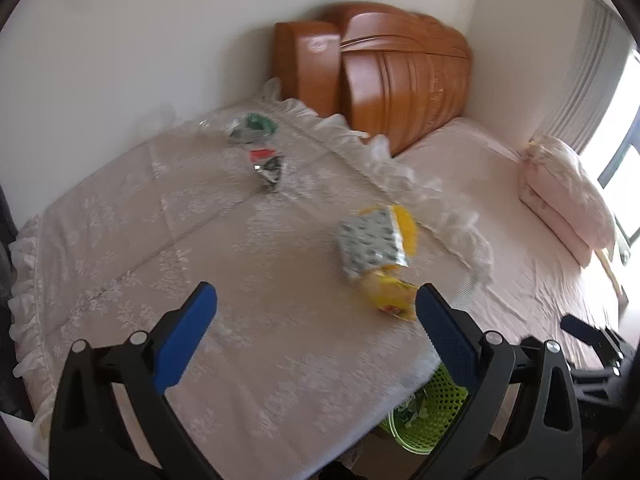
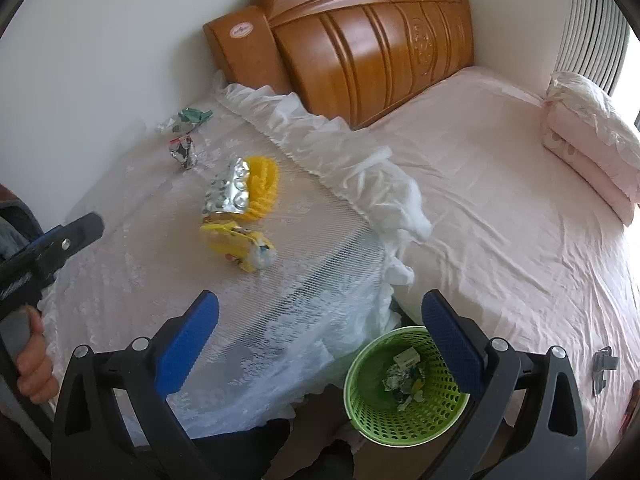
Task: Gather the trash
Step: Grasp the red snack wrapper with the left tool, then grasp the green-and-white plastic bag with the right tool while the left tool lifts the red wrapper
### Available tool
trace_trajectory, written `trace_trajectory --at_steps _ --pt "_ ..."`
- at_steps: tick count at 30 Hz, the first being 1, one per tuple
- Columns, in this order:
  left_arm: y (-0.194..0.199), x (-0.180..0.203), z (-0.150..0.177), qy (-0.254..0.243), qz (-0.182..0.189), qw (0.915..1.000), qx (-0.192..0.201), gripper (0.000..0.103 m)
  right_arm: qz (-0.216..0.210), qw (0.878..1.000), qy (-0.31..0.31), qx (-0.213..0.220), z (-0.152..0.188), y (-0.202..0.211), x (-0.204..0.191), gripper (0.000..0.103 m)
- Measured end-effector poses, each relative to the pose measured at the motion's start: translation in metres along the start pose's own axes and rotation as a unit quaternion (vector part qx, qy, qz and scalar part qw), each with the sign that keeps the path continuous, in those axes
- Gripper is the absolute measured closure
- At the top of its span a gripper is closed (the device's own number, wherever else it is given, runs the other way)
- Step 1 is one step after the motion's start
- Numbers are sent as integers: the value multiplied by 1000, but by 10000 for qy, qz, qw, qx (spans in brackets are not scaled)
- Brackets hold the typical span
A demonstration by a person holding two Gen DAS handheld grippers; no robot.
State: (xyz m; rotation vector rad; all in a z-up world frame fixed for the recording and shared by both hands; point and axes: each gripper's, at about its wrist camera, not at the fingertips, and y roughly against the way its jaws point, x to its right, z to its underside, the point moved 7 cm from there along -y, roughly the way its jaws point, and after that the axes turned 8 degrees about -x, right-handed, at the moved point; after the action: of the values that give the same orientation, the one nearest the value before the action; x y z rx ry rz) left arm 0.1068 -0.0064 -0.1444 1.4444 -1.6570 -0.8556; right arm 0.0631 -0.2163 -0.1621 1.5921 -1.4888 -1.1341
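Observation:
Several wrappers lie on a lace-covered table (image 2: pixel 132 280): a crumpled yellow packet (image 2: pixel 236 245) (image 1: pixel 394 294), a silver and yellow bag (image 2: pixel 242 192) (image 1: pixel 376 242), a small foil wrapper (image 2: pixel 183 151) (image 1: pixel 269 168) and a green and silver wrapper (image 2: pixel 188 118) (image 1: pixel 252 125) at the far edge by the wall. A green mesh bin (image 2: pixel 404 388) (image 1: pixel 430 412) with some trash stands on the floor below the table's near corner. My left gripper (image 1: pixel 316 312) is open and empty above the table, near the yellow packet. My right gripper (image 2: pixel 320 320) is open and empty, above the table edge and the bin.
A bed with a pink sheet (image 2: pixel 500 216) lies right of the table, with a wooden headboard (image 2: pixel 360 36) and folded pink bedding (image 2: pixel 592 144). A white wall (image 2: pixel 100 60) runs behind the table. A small grey object (image 2: pixel 602 364) lies on the bed's near right.

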Motion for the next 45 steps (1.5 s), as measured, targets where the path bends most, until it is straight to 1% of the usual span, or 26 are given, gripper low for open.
trace_trajectory --at_steps 3,6,8,10,13,16,19,22,23,24,27,28,31,33,36,40,43,45 --pt "-19 -16 -19 46 -87 10000 14 8 -17 10000 21 -37 -9 -6 -11 2" --pt "-42 -24 -41 50 -259 9996 43 8 -30 10000 13 -42 -17 -10 -18 2" --pt "-67 -29 -61 56 -414 9991 3 8 -59 9999 -44 -68 -24 -14 -21 2" --pt "-94 -32 -82 87 -444 9989 -76 8 -84 9999 -111 -84 -27 -16 -22 2" --pt "-132 -36 -113 154 -591 9981 -69 8 -89 9996 -230 -139 -35 -22 -21 2" --pt "-170 -41 -136 250 -777 9966 -148 8 -70 9991 -362 -202 -40 -29 -18 2" --pt "-204 -45 -146 344 -880 9947 -395 10 -63 9983 -514 -256 -44 -35 -11 2" --pt "-223 -48 -146 480 -881 9933 -573 20 -67 9978 -585 -297 -47 -40 -8 2" --pt "-226 -48 -146 518 -861 9931 -599 23 -60 9978 -592 -302 -48 -41 -7 2" --pt "-226 -49 -146 527 -924 9928 -555 26 -50 9978 -584 -308 -49 -43 -7 2" --pt "-228 -46 -151 400 -1055 9926 -449 39 28 9980 -512 -363 -50 -47 -7 2" --pt "-228 -45 -153 356 -1083 9926 -427 42 49 9981 -488 -373 -50 -48 -8 2" --pt "-226 -41 -155 327 -957 9940 -425 56 89 9984 -401 -388 -50 -49 -10 2" --pt "-224 -38 -155 284 -949 9941 -438 66 83 9986 -346 -386 -52 -50 -13 2" --pt "-217 -38 -156 260 -918 9946 -414 68 94 9989 -207 -400 -56 -54 -20 2" --pt "-194 -48 -155 411 -801 9955 -295 70 98 9991 44 -417 -68 -61 -32 2" --pt "-178 -61 -155 526 -770 9954 -199 70 -10 9990 293 -351 -86 -65 -48 2" --pt "-166 -72 -154 616 -773 9949 -178 70 -55 9976 629 -276 -104 -68 -67 2"
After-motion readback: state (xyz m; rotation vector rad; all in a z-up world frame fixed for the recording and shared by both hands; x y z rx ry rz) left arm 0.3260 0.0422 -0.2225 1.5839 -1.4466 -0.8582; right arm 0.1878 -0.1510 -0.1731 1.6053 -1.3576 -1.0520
